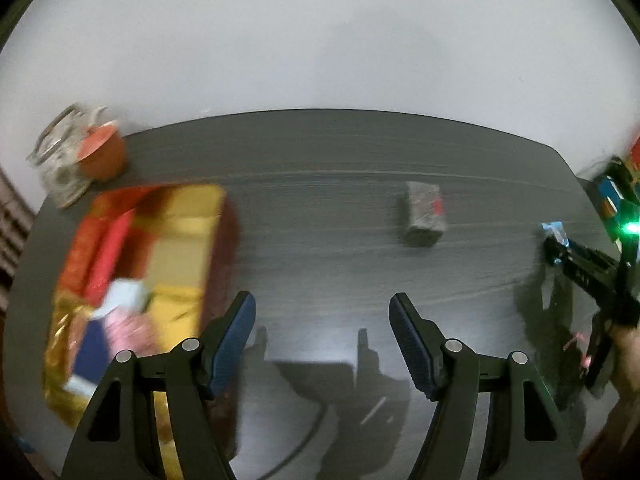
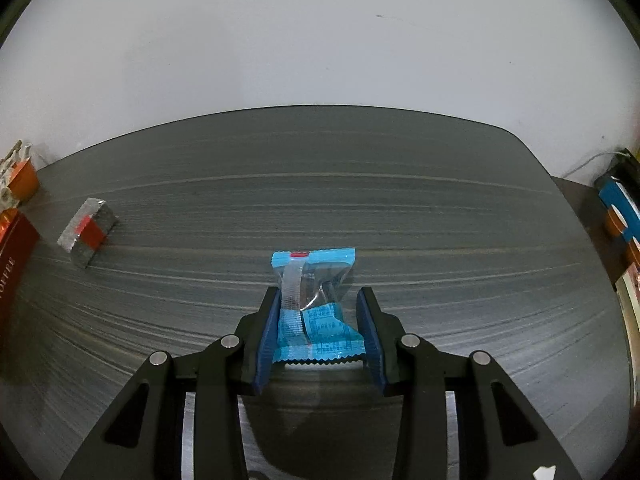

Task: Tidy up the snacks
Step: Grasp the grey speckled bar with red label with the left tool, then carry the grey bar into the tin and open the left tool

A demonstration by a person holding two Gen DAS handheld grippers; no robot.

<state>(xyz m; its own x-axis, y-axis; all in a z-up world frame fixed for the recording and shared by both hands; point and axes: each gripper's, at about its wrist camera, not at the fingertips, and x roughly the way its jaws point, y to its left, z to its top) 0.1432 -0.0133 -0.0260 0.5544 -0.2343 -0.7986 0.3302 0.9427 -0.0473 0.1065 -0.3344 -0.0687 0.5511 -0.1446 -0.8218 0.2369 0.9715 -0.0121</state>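
My right gripper (image 2: 318, 300) is closed around a blue snack packet (image 2: 314, 304) that sits between its blue pads just above the dark table (image 2: 360, 208). From the left wrist view the right gripper (image 1: 554, 242) shows at the far right with the blue packet (image 1: 554, 230) at its tip. My left gripper (image 1: 322, 308) is open and empty above the table. A silver packet with a red band (image 1: 424, 214) lies ahead of it and also shows in the right wrist view (image 2: 86, 232). A gold and red box (image 1: 136, 280) holding several snacks lies left of the left gripper.
An orange cup (image 1: 102, 152) and a patterned jar (image 1: 60, 160) stand at the table's far left corner. Colourful boxes (image 2: 620, 216) stand off the right edge. A white wall rises behind the table.
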